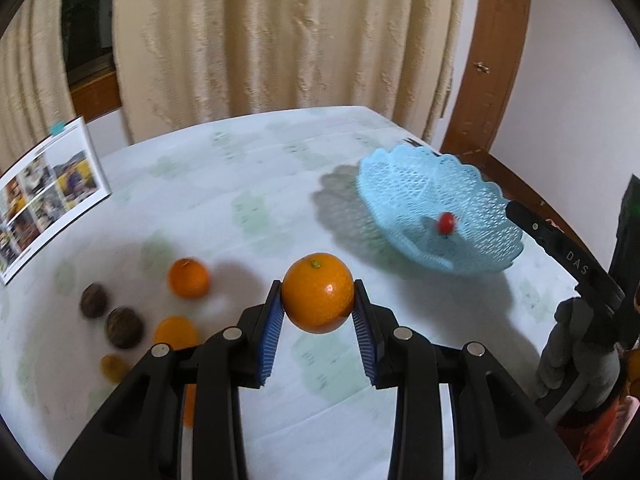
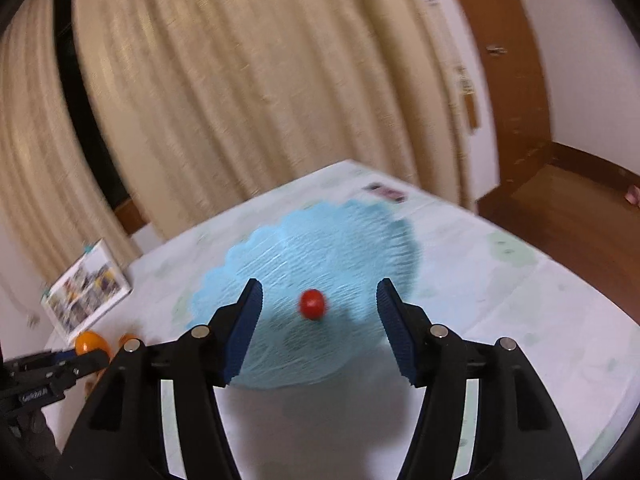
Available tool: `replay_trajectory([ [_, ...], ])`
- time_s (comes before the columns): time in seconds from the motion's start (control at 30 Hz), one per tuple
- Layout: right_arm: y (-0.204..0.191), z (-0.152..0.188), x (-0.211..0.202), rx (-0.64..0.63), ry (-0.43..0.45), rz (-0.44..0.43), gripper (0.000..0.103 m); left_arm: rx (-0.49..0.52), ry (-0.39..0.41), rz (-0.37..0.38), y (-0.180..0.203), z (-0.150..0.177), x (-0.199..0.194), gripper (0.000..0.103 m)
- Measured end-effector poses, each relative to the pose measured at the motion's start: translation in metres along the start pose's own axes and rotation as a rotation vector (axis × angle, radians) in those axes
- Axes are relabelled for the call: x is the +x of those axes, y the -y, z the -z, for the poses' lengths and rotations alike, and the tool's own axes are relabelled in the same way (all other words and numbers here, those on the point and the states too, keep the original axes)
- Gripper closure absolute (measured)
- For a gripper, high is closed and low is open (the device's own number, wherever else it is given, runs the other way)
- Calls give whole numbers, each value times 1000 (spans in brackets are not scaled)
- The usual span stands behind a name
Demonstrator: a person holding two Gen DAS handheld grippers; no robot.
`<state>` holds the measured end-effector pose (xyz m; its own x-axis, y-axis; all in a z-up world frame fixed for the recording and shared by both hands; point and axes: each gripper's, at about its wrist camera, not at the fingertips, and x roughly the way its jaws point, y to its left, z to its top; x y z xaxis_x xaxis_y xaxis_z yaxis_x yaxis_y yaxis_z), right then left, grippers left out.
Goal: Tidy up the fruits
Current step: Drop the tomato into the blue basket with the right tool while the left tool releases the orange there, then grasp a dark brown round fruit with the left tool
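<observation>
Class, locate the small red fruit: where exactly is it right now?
The small red fruit lies inside the blue lace basket, in the right wrist view between the open jaws, touching neither; the left wrist view shows it at right.

The left black two-finger claw (image 1: 318, 300) points downward over the counter, its blue ribbed pads (image 1: 272, 326) pressed against either side of a round glossy orange fruit (image 1: 318, 292) held clear of the surface. The right black two-finger claw (image 2: 320, 316) stands with its blue ribbed pads (image 2: 244, 330) spread apart, nothing between them being touched.
</observation>
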<state>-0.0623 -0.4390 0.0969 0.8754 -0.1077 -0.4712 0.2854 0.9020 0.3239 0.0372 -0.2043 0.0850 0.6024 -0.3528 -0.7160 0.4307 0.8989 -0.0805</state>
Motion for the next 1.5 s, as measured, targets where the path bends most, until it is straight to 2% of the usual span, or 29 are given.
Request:
replay_trajectory([
  [0.1,22,0,-4,93,47,84,42,28,0,26,15,-11,11,69],
  [0.2,42,-1,-10,179,68,112,42,46,0,51,29,-21,21,69],
  [0.4,43,2,-12,191,77,137,41,82,0,96,57,-40,38,69],
  [0.5,42,2,-15,193,80,141,35,106,-7,108,71,-46,48,69],
  [0.57,42,2,-15,195,85,145,34,120,-11,113,78,-48,55,68],
  [0.73,40,2,-12,186,83,145,34,124,5,121,83,-53,59,67],
  [0.77,40,2,-12,185,82,144,34,124,7,119,82,-53,58,63],
  [0.8,40,3,-12,183,81,143,34,122,9,114,80,-54,57,53],
  [0.87,39,3,-12,182,83,143,34,107,21,100,73,-54,54,44],
  [0.93,39,3,-13,179,87,144,33,90,27,90,66,-56,50,38],
  [1.0,37,4,-14,172,91,145,31,67,31,69,55,-56,46,27],
  [1.17,32,4,-16,149,108,158,30,20,37,10,20,-56,36,26],
  [1.5,16,7,-20,73,120,194,30,-108,72,-143,-80,-45,-5,25],
])
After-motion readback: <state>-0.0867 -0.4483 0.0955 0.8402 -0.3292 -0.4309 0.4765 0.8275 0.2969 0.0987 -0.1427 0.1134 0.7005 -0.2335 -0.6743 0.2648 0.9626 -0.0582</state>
